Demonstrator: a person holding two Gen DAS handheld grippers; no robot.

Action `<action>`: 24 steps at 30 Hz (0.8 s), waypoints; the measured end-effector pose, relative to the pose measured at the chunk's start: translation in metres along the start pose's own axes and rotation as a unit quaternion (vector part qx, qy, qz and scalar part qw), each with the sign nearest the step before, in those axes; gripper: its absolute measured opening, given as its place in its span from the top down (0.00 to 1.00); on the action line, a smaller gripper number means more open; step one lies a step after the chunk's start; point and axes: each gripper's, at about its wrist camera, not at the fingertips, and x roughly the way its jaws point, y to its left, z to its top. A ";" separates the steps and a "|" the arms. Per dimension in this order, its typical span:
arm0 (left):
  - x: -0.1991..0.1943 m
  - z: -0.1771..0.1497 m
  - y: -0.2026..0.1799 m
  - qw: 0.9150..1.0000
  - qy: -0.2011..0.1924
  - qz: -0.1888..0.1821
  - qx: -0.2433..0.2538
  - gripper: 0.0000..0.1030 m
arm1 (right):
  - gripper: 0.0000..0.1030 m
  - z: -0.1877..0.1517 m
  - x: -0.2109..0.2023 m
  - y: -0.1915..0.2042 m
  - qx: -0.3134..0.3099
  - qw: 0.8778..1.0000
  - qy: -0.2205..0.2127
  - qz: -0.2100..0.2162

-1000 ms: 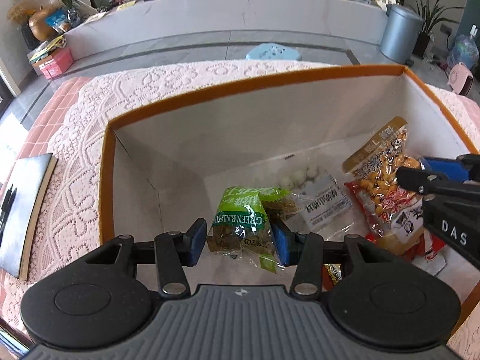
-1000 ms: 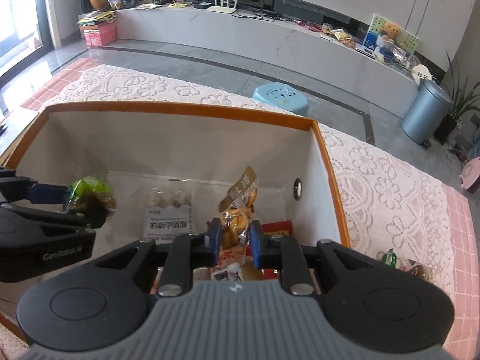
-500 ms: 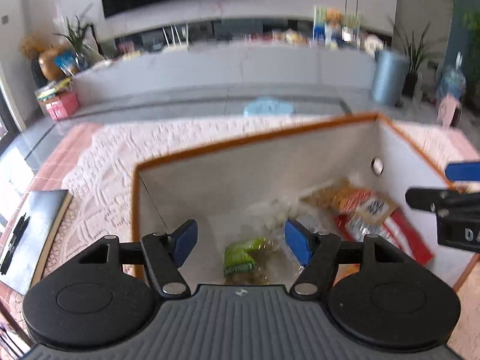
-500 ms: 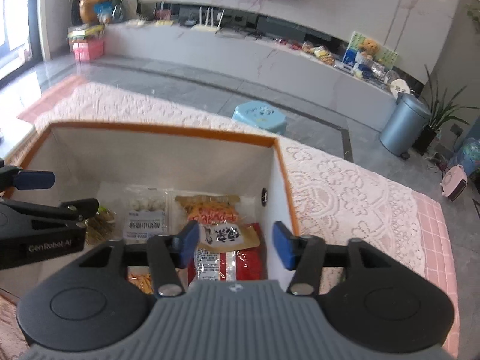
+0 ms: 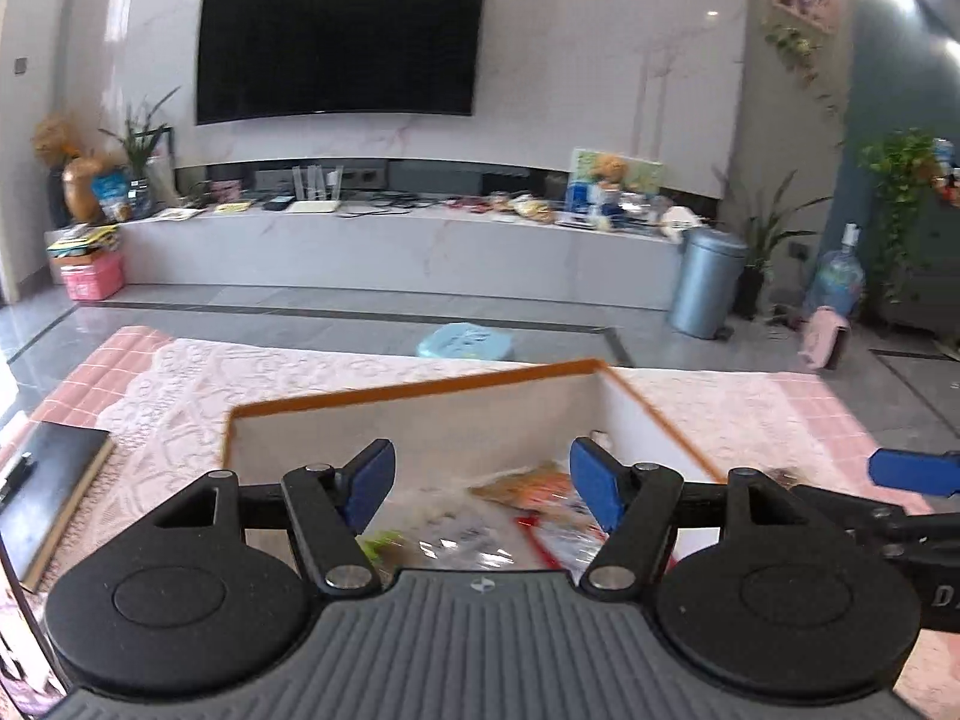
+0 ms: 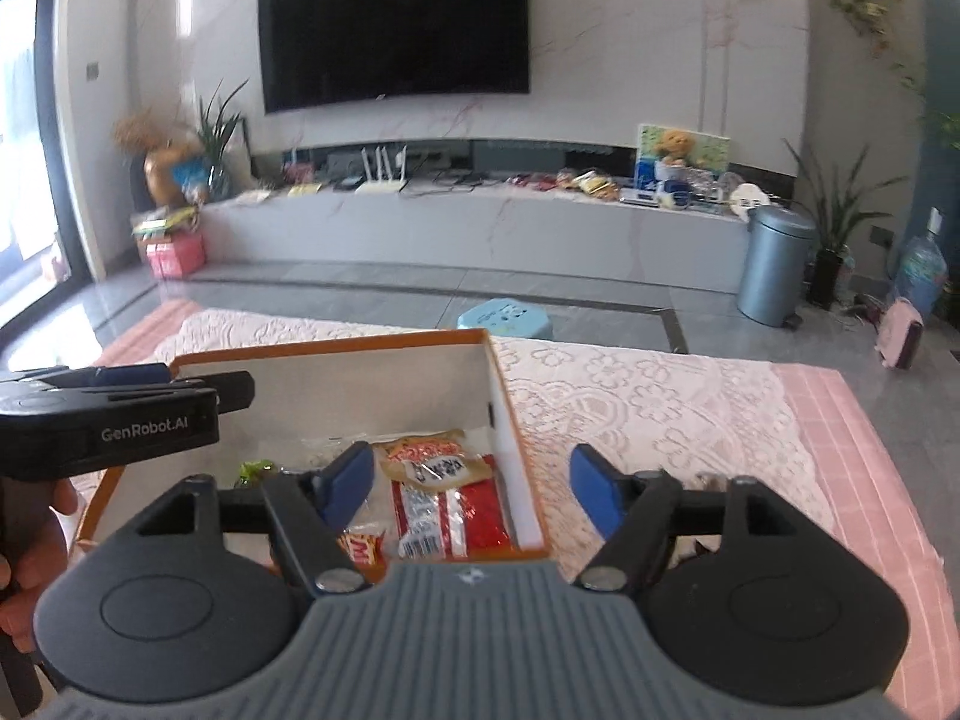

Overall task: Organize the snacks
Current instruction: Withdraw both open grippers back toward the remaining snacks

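Note:
A white box with an orange rim (image 5: 420,391) (image 6: 336,348) stands on the lace tablecloth and holds several snack packets. In the right wrist view a tan packet (image 6: 429,457) lies on a red one (image 6: 474,513), and a green raisin packet (image 6: 257,471) lies at the left. The left wrist view shows the green packet (image 5: 379,540) and an orange packet (image 5: 528,486), blurred. My left gripper (image 5: 482,483) is open and empty above the box. My right gripper (image 6: 471,487) is open and empty above the box's right wall. A small snack (image 6: 711,482) lies on the cloth behind the right finger.
A dark notebook with a pen (image 5: 42,489) lies on the cloth left of the box. Behind the table are a blue stool (image 6: 504,318), a grey bin (image 6: 774,264), a long TV bench and a wall TV. A pink checked cloth (image 6: 840,432) edges the table.
Both grippers let go of their packets, opened wide and rose up out of the box. The green raisin packet and the tan packet now lie in the box.

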 end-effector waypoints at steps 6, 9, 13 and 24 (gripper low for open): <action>-0.013 -0.012 -0.033 0.998 0.019 -0.060 0.031 0.24 | 0.29 -0.031 -0.032 -0.027 0.040 0.999 0.003 -0.037; -0.014 -0.017 -0.051 0.994 0.035 -0.091 0.041 0.24 | 0.29 -0.048 -0.041 -0.047 0.061 0.996 0.022 -0.061; -0.015 -0.028 -0.081 0.988 0.056 -0.129 0.071 0.25 | 0.28 -0.068 -0.050 -0.077 0.082 0.991 0.049 -0.096; 0.008 -0.052 -0.140 0.967 0.120 -0.208 0.090 0.25 | 0.25 -0.100 -0.062 -0.151 0.109 0.980 0.090 -0.143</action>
